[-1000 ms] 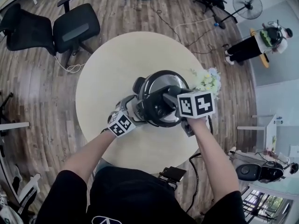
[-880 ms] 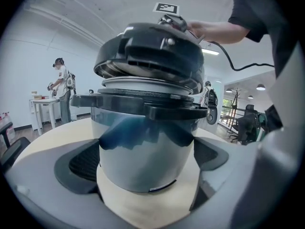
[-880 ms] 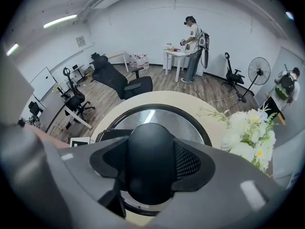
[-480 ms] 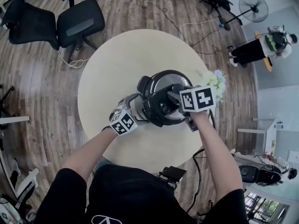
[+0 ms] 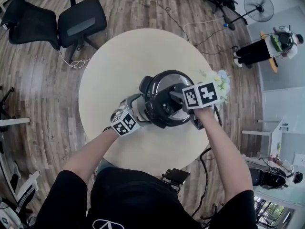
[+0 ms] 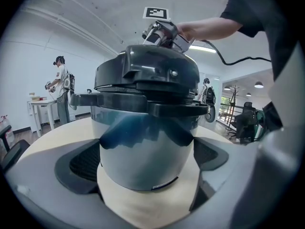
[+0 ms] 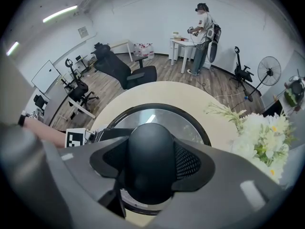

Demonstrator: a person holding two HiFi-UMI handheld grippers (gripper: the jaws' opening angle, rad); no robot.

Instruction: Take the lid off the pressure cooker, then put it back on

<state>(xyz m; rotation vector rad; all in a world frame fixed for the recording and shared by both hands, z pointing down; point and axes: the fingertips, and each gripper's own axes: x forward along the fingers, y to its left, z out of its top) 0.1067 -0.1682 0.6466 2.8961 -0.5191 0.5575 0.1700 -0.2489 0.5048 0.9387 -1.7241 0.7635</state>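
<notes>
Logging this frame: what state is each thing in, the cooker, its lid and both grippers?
pot: upright on the round table.
lid: seated on the pot, level.
lid knob: gripped from both sides.
left gripper: shut on the pot, one jaw on each side.
right gripper: shut on the lid knob, pointing steeply down.

The round table [image 5: 119, 56] lies bare from 9 round to 1 o'clock of the pressure cooker [image 5: 159, 82], leaving a wide way in. At 2 o'clock a flower bunch [image 5: 217, 82] stands just beside the pot and closes that side. The left gripper [image 5: 142, 107] clasps the body at 8 o'clock. The right gripper [image 5: 172, 99], clamped on the lid knob [image 7: 150, 151], blocks the top. The forearms [image 5: 224, 149] fill 5 to 7 o'clock.
</notes>
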